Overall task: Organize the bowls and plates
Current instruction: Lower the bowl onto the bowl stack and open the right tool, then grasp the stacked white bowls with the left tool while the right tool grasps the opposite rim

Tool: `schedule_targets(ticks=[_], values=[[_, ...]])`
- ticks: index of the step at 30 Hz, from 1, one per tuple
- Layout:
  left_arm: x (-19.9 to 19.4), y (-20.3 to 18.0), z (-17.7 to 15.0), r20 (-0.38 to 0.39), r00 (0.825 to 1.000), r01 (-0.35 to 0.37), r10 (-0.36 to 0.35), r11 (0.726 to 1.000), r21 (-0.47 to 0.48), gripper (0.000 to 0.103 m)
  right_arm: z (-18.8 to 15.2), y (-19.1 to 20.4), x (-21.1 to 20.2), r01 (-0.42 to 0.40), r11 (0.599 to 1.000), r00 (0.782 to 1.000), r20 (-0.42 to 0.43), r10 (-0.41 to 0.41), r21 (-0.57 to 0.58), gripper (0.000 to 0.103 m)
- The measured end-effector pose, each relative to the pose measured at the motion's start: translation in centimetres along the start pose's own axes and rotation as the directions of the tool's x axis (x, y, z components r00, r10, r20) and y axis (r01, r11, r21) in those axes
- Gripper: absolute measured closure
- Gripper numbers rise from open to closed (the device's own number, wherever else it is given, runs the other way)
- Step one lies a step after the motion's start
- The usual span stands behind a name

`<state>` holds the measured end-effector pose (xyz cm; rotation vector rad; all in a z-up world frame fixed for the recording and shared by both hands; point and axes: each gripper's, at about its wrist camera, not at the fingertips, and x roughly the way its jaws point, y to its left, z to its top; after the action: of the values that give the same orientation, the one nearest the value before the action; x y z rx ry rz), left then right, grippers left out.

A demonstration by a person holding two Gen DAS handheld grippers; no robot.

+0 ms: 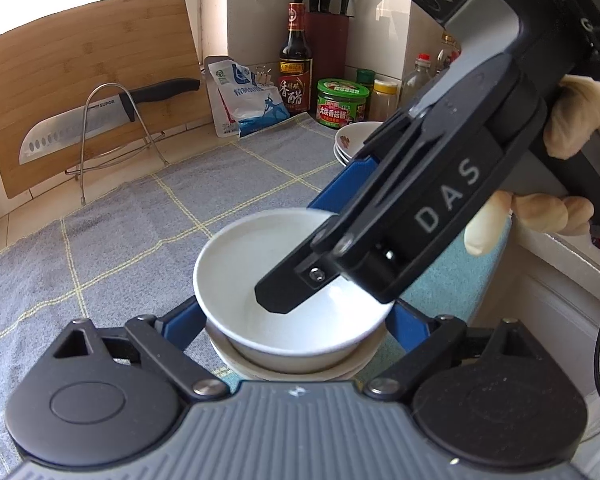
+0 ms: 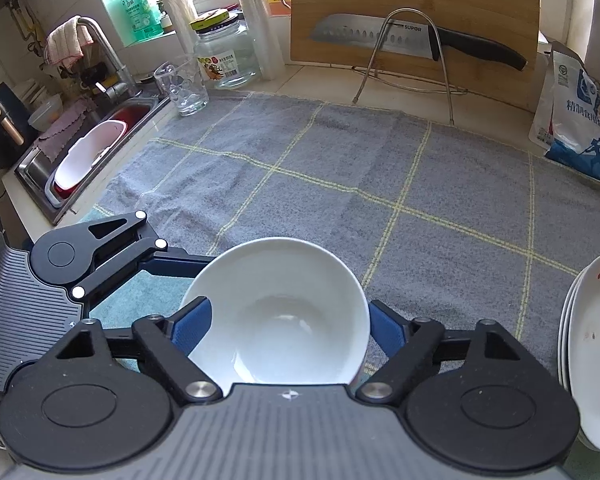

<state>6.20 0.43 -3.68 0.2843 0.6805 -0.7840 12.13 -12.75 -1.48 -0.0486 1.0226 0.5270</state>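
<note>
Both sets of jaws stand apart around the white bowl (image 2: 278, 312), and neither presses on it as far as the pictures show: the right gripper (image 2: 286, 326) has its blue pads just beside the bowl's sides, and the left gripper (image 1: 296, 320) straddles the same stack from its own side. That bowl sits nested in the bowls below it (image 1: 292, 368), on the grey checked cloth (image 2: 340, 184), with a stack of flowered plates (image 2: 592, 344) near to the right. In the left view the bowl looks a little tilted in the one under it, and one finger of the right gripper hangs over its hollow. From here the main risk, as I judge it, is a knock on the way out: a finger that catches the rim while it lifts could tip the bowl further or drag the stack across the cloth. With two grippers crowded about one stack, they could also bump each other. A wide sideways retreat by the right one could clip the plates.
</note>
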Motion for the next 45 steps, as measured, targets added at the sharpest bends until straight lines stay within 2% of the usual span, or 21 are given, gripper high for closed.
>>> schedule_targets(ticks=[6, 12, 16, 21, 27, 29, 32, 36, 40, 42, 45], values=[[-0.6, 0.5, -0.1, 0.006, 1.0, 0.015, -0.015, 1.0, -0.011, 0.003, 0.0, 0.6, -0.1, 0.01, 1.0, 1.0, 0.012, -0.01, -0.026, 0.003], [-1.5, 0.6, -0.5, 0.007, 1.0, 0.019, -0.02, 1.0, 0.01, 0.003, -0.2, 1.5, -0.1, 0.03, 0.998, 0.999, 0.017, -0.029, -0.061, 0.001], [-2.5, 0.6, -0.9, 0.034, 0.999, 0.015, -0.016, 0.999, 0.034, 0.003, -0.3, 2.0, -0.1, 0.049, 0.995, 0.999, 0.023, -0.047, -0.082, 0.001], [-4.0, 1.5, -1.2, 0.082, 0.996, -0.019, 0.017, 1.0, 0.016, 0.003, -0.4, 2.8, -0.4, 0.061, 0.993, 0.998, 0.028, -0.058, -0.102, 0.0], [-6.2, 2.5, -1.6, 0.168, 0.986, -0.014, 0.004, 0.998, 0.057, 0.001, -1.0, 4.1, -2.1, 0.112, 0.984, 0.988, 0.118, -0.096, -0.136, 0.0], [-6.3, 3.1, -1.8, 0.18, 0.983, 0.011, -0.023, 0.998, 0.065, 0.001, -1.5, 4.5, -2.9, 0.124, 0.981, 0.983, 0.153, -0.101, -0.147, 0.0], [-5.7, 3.9, -2.5, 0.152, 0.986, 0.057, -0.068, 0.995, 0.08, 0.001, -2.7, 5.0, -3.7, 0.141, 0.974, 0.979, 0.171, -0.111, -0.177, 0.0], [-4.0, 4.3, -3.4, 0.082, 0.996, 0.039, -0.045, 0.996, 0.074, 0.0, -4.4, 5.5, -3.6, 0.166, 0.953, 0.982, 0.134, -0.136, -0.252, 0.0], [-2.9, 4.2, -4.2, 0.02, 0.998, 0.052, -0.054, 0.992, 0.111, 0.001, -6.3, 5.0, -2.3, 0.171, 0.936, 0.985, 0.077, -0.155, -0.308, 0.0], [-2.3, 3.9, -4.5, 0.011, 0.998, 0.059, -0.062, 0.986, 0.157, 0.001, -6.9, 4.1, -1.3, 0.157, 0.939, 0.988, 0.05, -0.148, -0.306, 0.0], [-0.7, 3.9, -4.4, -0.02, 0.997, 0.083, -0.081, 0.982, 0.167, 0.001, -7.5, 2.8, 0.7, 0.144, 0.944, 0.989, 0.025, -0.143, -0.298, 0.0]])
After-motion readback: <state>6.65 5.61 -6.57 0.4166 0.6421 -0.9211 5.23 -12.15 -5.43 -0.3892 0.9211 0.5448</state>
